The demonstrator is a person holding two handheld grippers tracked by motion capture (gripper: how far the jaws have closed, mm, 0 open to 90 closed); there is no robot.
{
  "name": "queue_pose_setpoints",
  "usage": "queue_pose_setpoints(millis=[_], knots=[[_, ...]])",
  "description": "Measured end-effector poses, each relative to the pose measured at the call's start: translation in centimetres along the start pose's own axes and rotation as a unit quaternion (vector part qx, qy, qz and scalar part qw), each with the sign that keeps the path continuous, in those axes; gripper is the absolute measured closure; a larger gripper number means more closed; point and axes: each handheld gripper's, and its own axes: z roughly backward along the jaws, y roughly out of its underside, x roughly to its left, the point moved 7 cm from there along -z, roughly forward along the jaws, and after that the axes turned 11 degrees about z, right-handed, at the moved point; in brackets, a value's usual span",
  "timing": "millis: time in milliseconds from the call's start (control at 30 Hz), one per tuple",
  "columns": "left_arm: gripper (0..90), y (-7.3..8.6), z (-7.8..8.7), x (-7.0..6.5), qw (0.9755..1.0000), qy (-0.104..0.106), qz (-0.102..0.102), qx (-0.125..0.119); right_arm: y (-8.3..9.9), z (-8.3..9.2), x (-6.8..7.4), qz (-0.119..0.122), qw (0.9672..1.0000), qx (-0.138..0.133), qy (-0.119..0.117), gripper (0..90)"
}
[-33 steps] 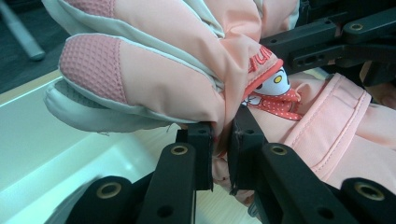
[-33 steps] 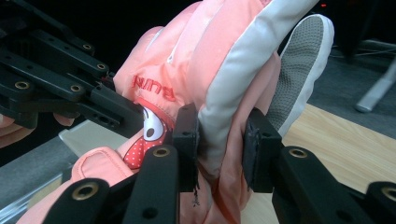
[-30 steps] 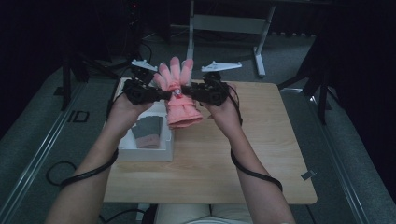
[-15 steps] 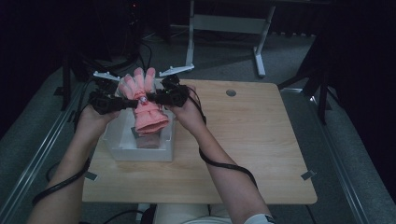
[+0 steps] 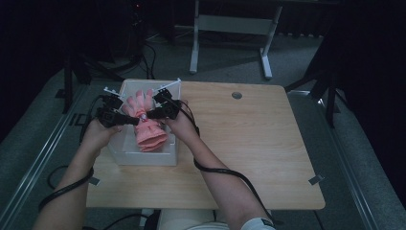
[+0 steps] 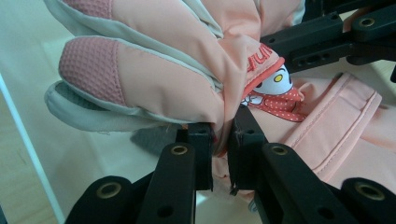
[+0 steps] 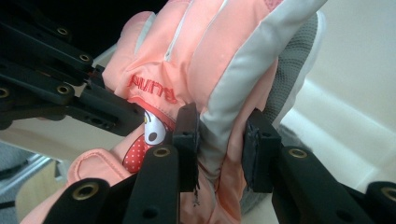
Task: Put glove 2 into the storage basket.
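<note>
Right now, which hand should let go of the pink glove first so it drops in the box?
Probably right: the right gripper pinches the glove loosely, while the left gripper clamps tight, above the box.

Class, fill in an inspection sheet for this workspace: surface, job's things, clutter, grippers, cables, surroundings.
Surface: wooden table, mostly bare.
Job's things: pink glove held over a white box at the table's left edge.
Clutter: nothing seen.
Grippers: left gripper shut on the glove's edge; right gripper clamps its other side.
Cables: black cable trails along each forearm.
Surroundings: grey floor; white frame behind the table.
</note>
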Motion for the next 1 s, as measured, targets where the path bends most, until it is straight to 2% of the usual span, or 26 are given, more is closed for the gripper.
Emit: queue_pose_setpoints(millis=[67, 167, 233, 267, 300, 433, 467, 500, 533, 600, 633, 667, 733, 800, 900, 1000], knots=[[80.8, 0.1, -0.1, 0.1, 1.0, -0.002, 0.002, 0.003, 0.1, -0.3, 0.0, -0.004, 1.0, 0.004, -0.001, 70.3], [80.6, 0.3, -0.6, 0.5, 0.9996, -0.014, 0.003, 0.025, 0.4, -1.2, 0.1, -0.01, 0.9997, 0.022, 0.0, 70.5], [80.3, 0.4, -0.9, 0.6, 0.9987, -0.029, 0.004, 0.041, 0.5, -1.5, 0.2, -0.005, 0.9993, 0.037, 0.01, 70.5], [80.1, 0.4, -0.9, 0.6, 0.9987, -0.029, 0.004, 0.041, 0.5, -1.6, 0.2, -0.004, 0.999, 0.044, 0.012, 70.5], [79.6, 0.5, -1.3, 0.5, 0.997, -0.049, -0.005, 0.06, 0.6, -1.8, 0.3, -0.006, 0.998, 0.06, 0.016, 70.7], [74.9, 0.6, -1.9, 0.5, 0.9936, -0.073, -0.004, 0.086, 0.8, -2.4, 0.2, -0.013, 0.9956, 0.092, 0.017, 69.4], [72.9, 0.6, -1.9, 0.5, 0.9936, -0.073, -0.004, 0.086, 0.8, -2.4, 0.2, -0.013, 0.9956, 0.092, 0.017, 69.4], [68.8, 0.7, -2.2, 0.5, 0.9908, -0.09, -0.005, 0.101, 0.9, -2.7, 0.1, -0.018, 0.9933, 0.112, 0.021, 65.3], [66.9, 0.7, -2.3, 0.6, 0.9893, -0.099, -0.007, 0.107, 0.9, -2.7, 0.1, -0.019, 0.9923, 0.12, 0.024, 63.8], [63.3, 0.7, -2.4, 0.4, 0.9871, -0.12, -0.022, 0.104, 1.0, -2.9, 0.0, -0.015, 0.991, 0.129, 0.033, 60.8], [60.9, 0.6, -2.3, 0.4, 0.9869, -0.125, -0.025, 0.1, 0.9, -2.8, -0.1, -0.014, 0.9909, 0.128, 0.041, 57.6], [59.8, 0.5, -2.1, 0.3, 0.9879, -0.128, -0.026, 0.083, 0.9, -2.8, -0.3, -0.016, 0.991, 0.125, 0.045, 56.8], [56.7, 0.3, -1.8, 0.4, 0.99, -0.123, -0.016, 0.069, 0.8, -2.7, -0.5, -0.021, 0.9915, 0.118, 0.05, 56.8], [55.1, 0.3, -1.6, 0.5, 0.9908, -0.123, -0.01, 0.056, 0.7, -2.5, -0.6, -0.026, 0.9922, 0.11, 0.052, 54.9], [49.9, 0.1, -1.3, 0.4, 0.9891, -0.14, -0.014, 0.042, 0.6, -2.5, -0.5, -0.027, 0.9936, 0.101, 0.041, 53.2], [49.8, -0.1, -0.6, 0.3, 0.9902, -0.136, -0.014, 0.027, 0.5, -2.4, -0.4, -0.027, 0.9946, 0.094, 0.034, 52.1]])
